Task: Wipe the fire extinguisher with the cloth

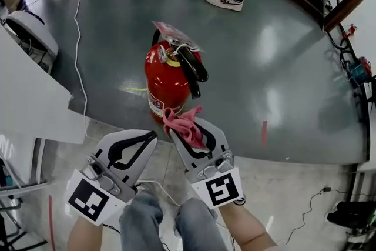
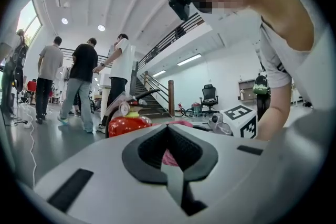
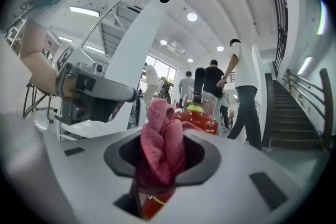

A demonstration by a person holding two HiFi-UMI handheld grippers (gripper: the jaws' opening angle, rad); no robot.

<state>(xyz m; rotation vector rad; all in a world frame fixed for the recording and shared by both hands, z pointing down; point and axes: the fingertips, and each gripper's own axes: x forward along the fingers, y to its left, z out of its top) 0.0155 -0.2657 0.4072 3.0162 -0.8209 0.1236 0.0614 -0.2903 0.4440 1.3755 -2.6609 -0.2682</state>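
Head view: the red fire extinguisher (image 1: 166,76) stands upright on the grey floor at centre frame, its black hose hanging down its right side. Just below it, the right gripper (image 1: 191,132) has its jaws clamped on a bunched pink cloth (image 1: 183,121), which sits close to the cylinder's lower part; whether they touch cannot be told. The left gripper (image 1: 150,138), lower left, has its jaws closed together on nothing. The cloth looks soft and limp, so a firm pinch on the bunch suits it. The extinguisher is likely heavy, rigid and smooth-painted. The empty gripper could probably steady it at the handle or neck, since wiping high might tip it.
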